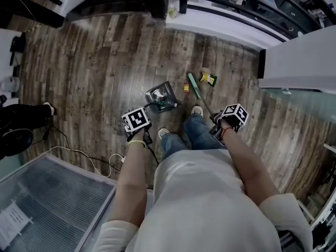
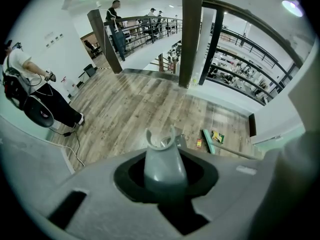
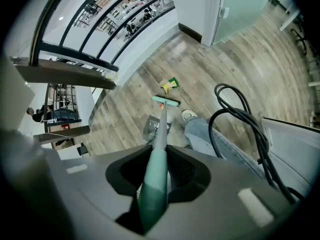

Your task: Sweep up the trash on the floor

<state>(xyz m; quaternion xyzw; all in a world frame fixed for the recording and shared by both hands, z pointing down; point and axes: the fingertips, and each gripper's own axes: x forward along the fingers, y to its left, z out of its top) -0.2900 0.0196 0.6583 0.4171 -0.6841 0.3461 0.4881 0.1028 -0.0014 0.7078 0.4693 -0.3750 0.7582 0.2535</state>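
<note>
– On the plank floor (image 1: 94,72), ahead of the shoes (image 1: 197,110): what is listed?
– Item one: yellow-green packet (image 1: 209,78), lying flat just right of the broom head. Item two: small red-and-yellow scrap (image 1: 186,87), just left of that head. Both lie loose on the boards, outside the pan.
– Tools?
– Broom (image 1: 194,85): green head down on the floor between the two pieces of trash, shaft slanting back to the right gripper (image 3: 156,176). Dustpan (image 1: 161,97): set on the floor left of the broom, near the scrap but apart from it. Contents not readable.
– Right gripper, condition?
– Jaws closed in on the broom's green grip (image 3: 152,194), which fills the gap between them.
– Left gripper (image 2: 165,176)?
– Jaws clamped on the dustpan's grey handle (image 2: 164,159), which stands in the opening with its forked tip toward the floor.
– Sundries?
– White cable (image 1: 89,159) trailing over the boards at the left, well apart from the trash. Second person (image 2: 30,89) standing at the far left in the left gripper view, well away from the pan.
</note>
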